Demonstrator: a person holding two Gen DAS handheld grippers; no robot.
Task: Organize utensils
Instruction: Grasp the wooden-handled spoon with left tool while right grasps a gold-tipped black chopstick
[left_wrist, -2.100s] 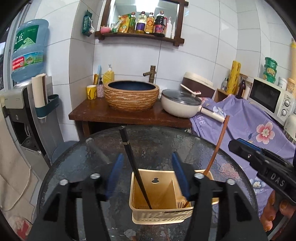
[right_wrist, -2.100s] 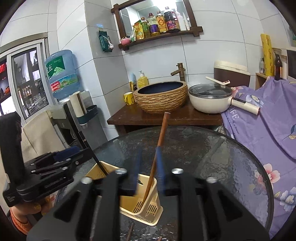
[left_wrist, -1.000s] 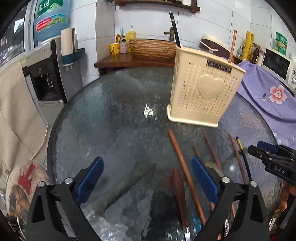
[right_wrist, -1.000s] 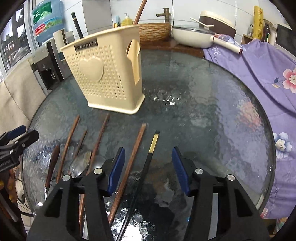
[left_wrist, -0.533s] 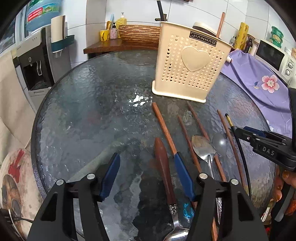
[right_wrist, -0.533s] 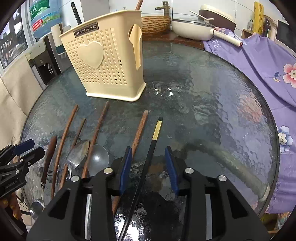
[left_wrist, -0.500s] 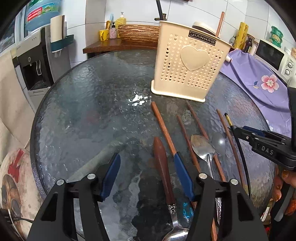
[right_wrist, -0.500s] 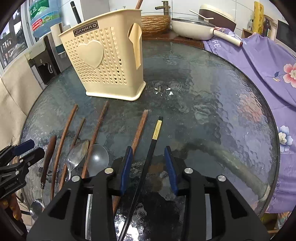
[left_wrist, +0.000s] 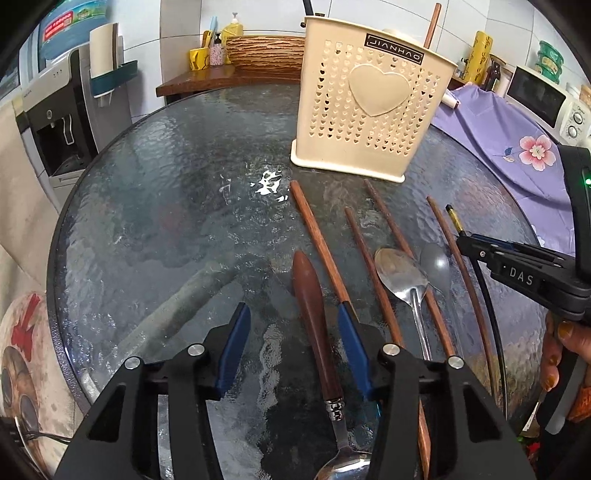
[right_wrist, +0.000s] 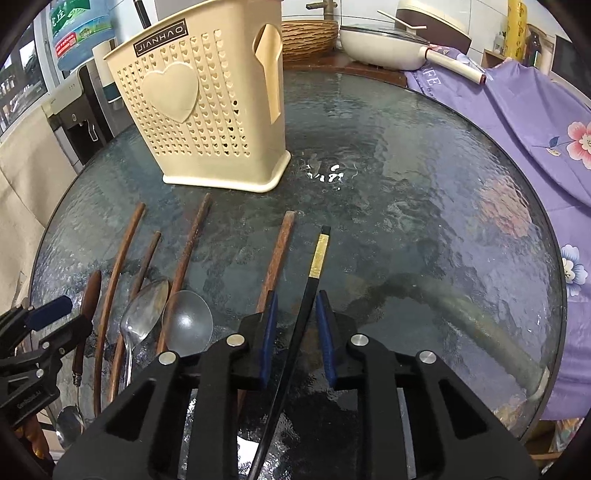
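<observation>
White tiled walls (left_wrist: 369, 11) behind a round glass table (left_wrist: 166, 192).

Brown chopsticks (left_wrist: 321, 243), spoons (left_wrist: 400, 271) and a black chopstick (right_wrist: 306, 295) lie before the upright cream holder (left_wrist: 369, 107).

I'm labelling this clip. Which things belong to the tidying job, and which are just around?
Job: holder, black chopstick, wooden-handled spoon, brown chopsticks, steel spoon.
Around: pan, water bottle, purple cloth.
</observation>
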